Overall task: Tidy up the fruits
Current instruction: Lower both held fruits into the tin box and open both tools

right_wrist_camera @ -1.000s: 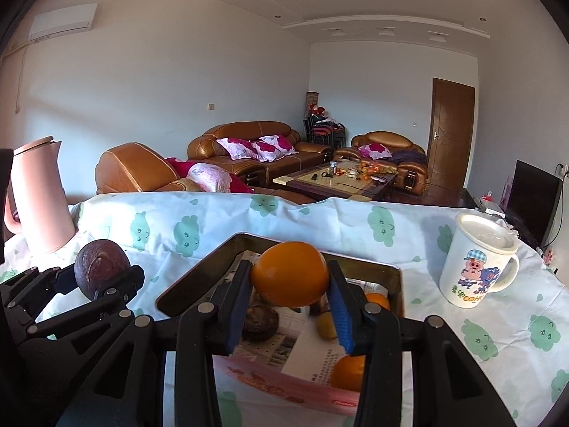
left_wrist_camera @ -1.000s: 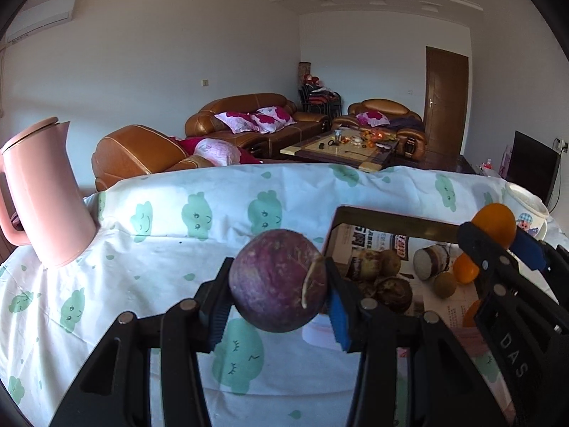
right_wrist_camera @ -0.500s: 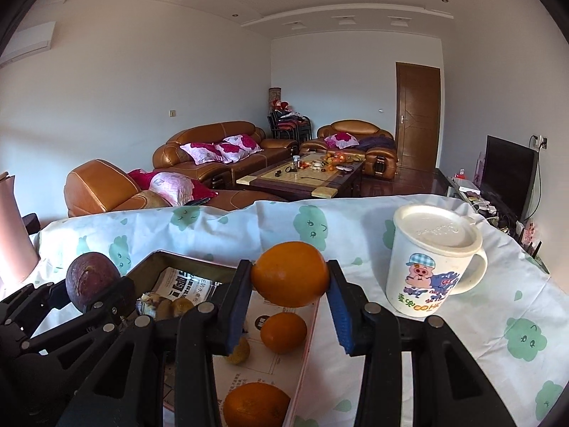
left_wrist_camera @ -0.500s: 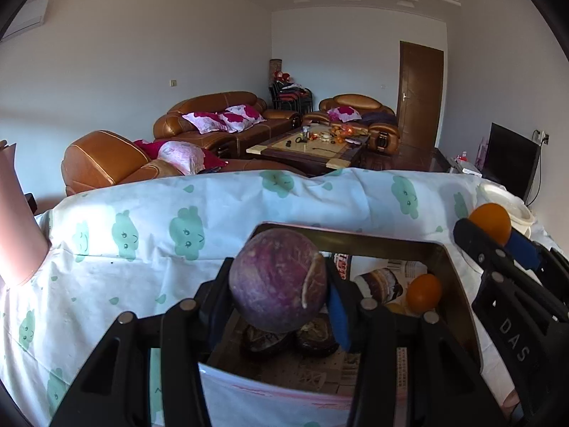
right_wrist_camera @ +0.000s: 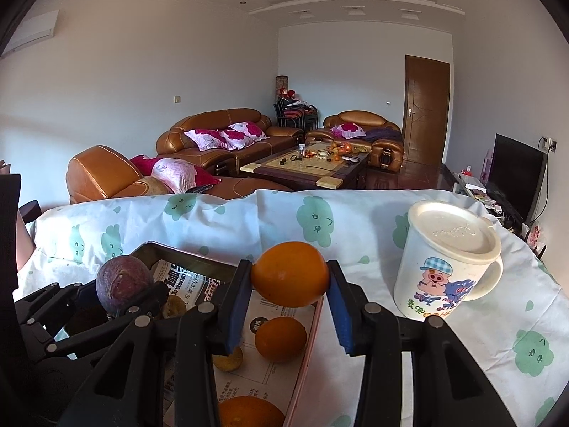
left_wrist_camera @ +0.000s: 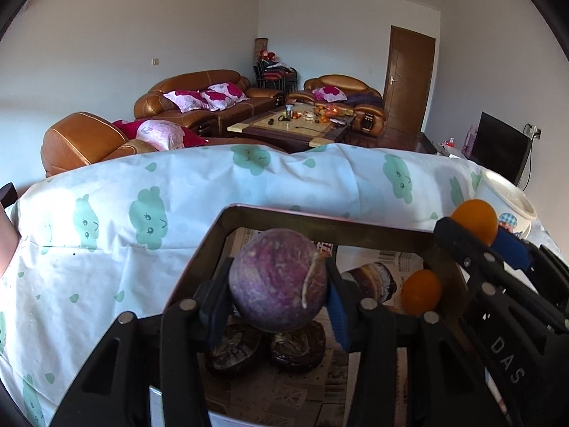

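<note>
My left gripper (left_wrist_camera: 277, 284) is shut on a purple passion fruit (left_wrist_camera: 277, 279) and holds it above the left part of a newspaper-lined box (left_wrist_camera: 320, 219), over two dark halved fruits (left_wrist_camera: 263, 347). My right gripper (right_wrist_camera: 290, 281) is shut on an orange (right_wrist_camera: 290, 274) above the box's right edge (right_wrist_camera: 309, 348). Loose oranges (right_wrist_camera: 280, 338) lie in the box below it. In the left wrist view the right gripper (left_wrist_camera: 498, 242) with its orange (left_wrist_camera: 474, 220) shows at right. In the right wrist view the left gripper and its passion fruit (right_wrist_camera: 122, 284) show at left.
A white lidded mug (right_wrist_camera: 448, 263) with a cartoon pig stands on the cloud-print tablecloth (right_wrist_camera: 320, 220) right of the box. Brown sofas (right_wrist_camera: 220, 135) and a coffee table (right_wrist_camera: 309, 167) lie beyond the table's far edge. A television (right_wrist_camera: 515, 170) stands at right.
Both grippers have moved right and forward with their fruits. The passion fruit now hangs over the box; the orange is over the box's right edge, nearer the mug. The pink jug has left view.
</note>
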Demonstrator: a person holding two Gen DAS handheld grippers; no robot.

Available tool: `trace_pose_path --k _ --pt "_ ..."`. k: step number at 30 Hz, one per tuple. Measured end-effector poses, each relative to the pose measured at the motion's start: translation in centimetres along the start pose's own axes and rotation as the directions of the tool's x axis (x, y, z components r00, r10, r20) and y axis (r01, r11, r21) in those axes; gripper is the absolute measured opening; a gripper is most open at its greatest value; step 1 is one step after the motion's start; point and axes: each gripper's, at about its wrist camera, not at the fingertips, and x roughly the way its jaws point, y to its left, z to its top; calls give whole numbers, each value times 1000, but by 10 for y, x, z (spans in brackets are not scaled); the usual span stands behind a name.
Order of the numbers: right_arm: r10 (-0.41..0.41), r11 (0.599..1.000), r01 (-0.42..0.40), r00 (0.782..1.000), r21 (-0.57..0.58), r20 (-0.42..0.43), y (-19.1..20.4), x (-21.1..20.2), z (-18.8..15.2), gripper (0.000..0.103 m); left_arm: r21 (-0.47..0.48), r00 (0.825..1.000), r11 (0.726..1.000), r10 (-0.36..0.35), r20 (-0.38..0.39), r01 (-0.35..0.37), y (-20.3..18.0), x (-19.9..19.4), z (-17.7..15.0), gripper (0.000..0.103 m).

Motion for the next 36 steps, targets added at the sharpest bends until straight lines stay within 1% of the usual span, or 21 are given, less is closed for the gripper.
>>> trace_pose_path --k 3,6,8,14,19,21,23,25,27,29,30,31,32,34,36 --pt "39 999 -39 998 11 -47 1 10 -2 44 0 1000 1000 -3 -10 3 0 2 -1 49" --pt "44 999 -45 995 -1 -86 4 18 -5 44 -6 1000 1000 4 -23 -4 2 5 -1 49" --pt "63 998 -62 992 7 -113 3 24 -7 44 -10 1000 1000 0 -22 -1 2 5 -1 49" --pt "180 980 -166 974 110 -140 -12 32 -7 44 35 1000 999 11 -14 -10 0 -1 -3 49" --pt "185 981 -173 972 92 -145 -8 33 -7 44 22 999 1000 21 -30 -20 3 2 -3 49" --pt "243 965 -225 960 133 -136 -12 33 -5 44 25 999 1000 19 -36 -18 2 2 -5 49" --pt "323 937 -299 938 179 -123 -14 33 -4 44 42 999 999 21 -33 -19 -2 1 -6 49" --pt "362 924 -336 923 181 -133 -10 35 -4 44 65 999 998 28 -21 -26 -7 -2 -6 50" --pt "366 926 -341 918 163 -156 -4 37 -5 45 87 999 995 42 -1 -42 -12 -6 -6 55" --pt "375 921 -351 916 170 -143 -3 34 -4 50 101 997 993 61 49 -66 -16 -14 -7 78" --pt "373 920 -348 918 178 -133 -5 32 -3 61 103 993 990 85 78 -93 -17 -19 -8 83" --pt "361 924 -337 925 183 -118 -7 30 -2 68 106 991 989 93 101 -104 -18 -24 -8 93" --pt "355 924 -334 930 186 -96 -10 26 -1 71 109 989 989 90 118 -103 -19 -28 -7 102" --pt "348 921 -331 936 205 -54 -16 20 2 72 105 985 989 89 148 -105 -19 -34 -7 103" --pt "307 932 -295 952 209 -22 -22 14 3 72 101 981 989 94 168 -112 -18 -41 -7 103"
